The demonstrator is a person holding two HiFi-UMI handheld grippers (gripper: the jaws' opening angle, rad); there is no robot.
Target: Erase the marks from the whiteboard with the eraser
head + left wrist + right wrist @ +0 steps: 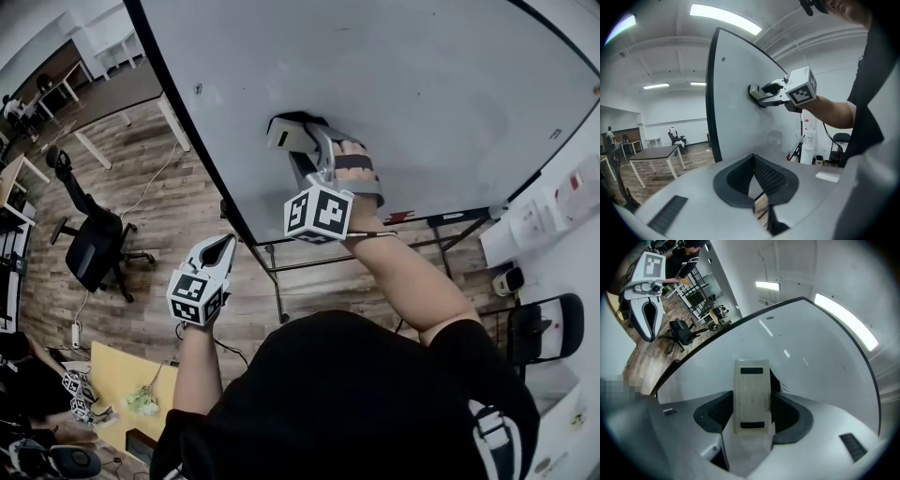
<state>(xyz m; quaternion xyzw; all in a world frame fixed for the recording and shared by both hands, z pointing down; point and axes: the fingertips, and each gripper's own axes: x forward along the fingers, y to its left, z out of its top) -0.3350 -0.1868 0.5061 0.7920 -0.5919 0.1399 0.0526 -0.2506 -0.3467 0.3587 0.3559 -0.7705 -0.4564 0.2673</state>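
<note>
The whiteboard (422, 84) fills the upper part of the head view, and its surface looks almost bare there. My right gripper (298, 141) is shut on a pale block eraser (286, 134) and holds it flat against the board near the lower left edge. In the right gripper view the eraser (751, 397) stands upright between the jaws, and a few thin black strokes (782, 386) peek out at its right side. My left gripper (225, 246) hangs lower and to the left, away from the board, shut on nothing.
The board's metal stand (274, 277) runs down over the wooden floor. To the left stands a black office chair (94, 246), with a yellow table (127, 389) at the lower left. Another black chair (544, 328) is at the right. A small red item (398, 217) lies at the board's lower edge.
</note>
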